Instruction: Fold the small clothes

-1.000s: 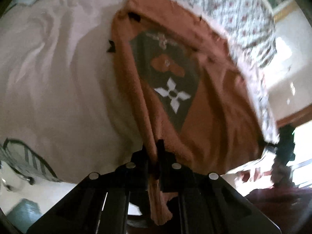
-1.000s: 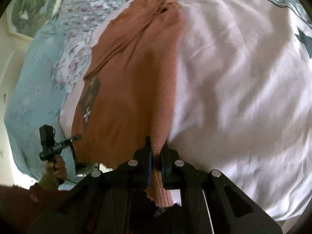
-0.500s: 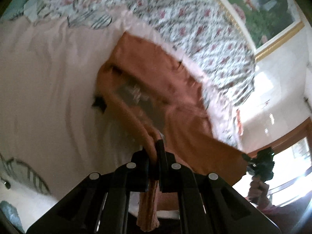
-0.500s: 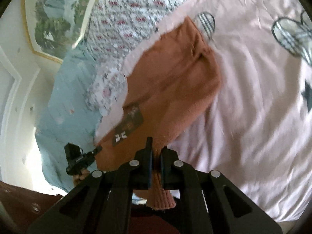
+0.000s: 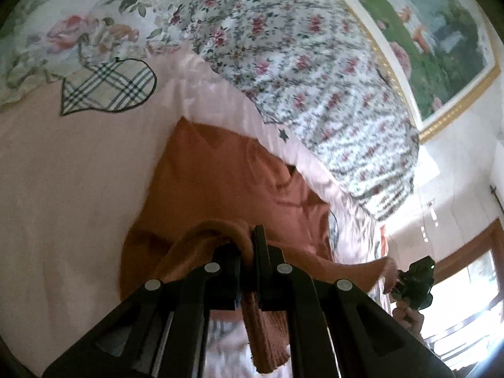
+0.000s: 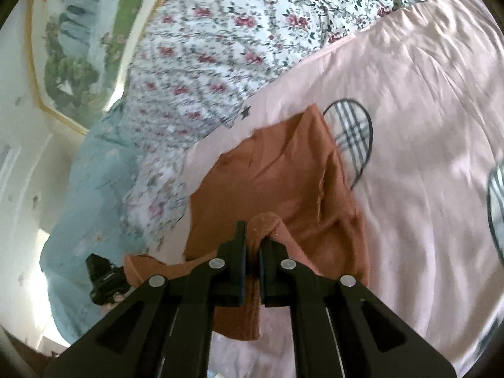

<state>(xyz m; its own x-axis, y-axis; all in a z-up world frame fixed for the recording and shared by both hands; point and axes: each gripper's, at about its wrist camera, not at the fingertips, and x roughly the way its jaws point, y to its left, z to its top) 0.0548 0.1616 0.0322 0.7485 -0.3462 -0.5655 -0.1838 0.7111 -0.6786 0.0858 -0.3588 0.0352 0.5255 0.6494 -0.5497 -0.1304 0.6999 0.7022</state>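
Note:
A rust-orange knit garment (image 5: 220, 182) lies on the pink bedspread (image 5: 63, 189), folded over on itself. My left gripper (image 5: 250, 239) is shut on its ribbed hem, which hangs down between the fingers. My right gripper (image 6: 252, 236) is shut on another corner of the same garment (image 6: 283, 182), with the ribbed edge also hanging through the jaws. Each gripper shows in the other's view: the right one in the left wrist view (image 5: 412, 283), the left one in the right wrist view (image 6: 104, 277). The dark printed patch on the garment is hidden.
A floral quilt (image 5: 299, 47) lies past the garment at the bed's head. A framed landscape painting (image 5: 441, 31) hangs on the wall. Plaid heart prints (image 6: 352, 135) mark the bedspread. A pale blue sheet (image 6: 88, 189) lies at the left, and a bright window (image 5: 466, 299) at the right.
Both grippers have carried the held hem forward toward the bed's head, folding the garment over itself. The dark printed patch has gone out of sight under the fold.

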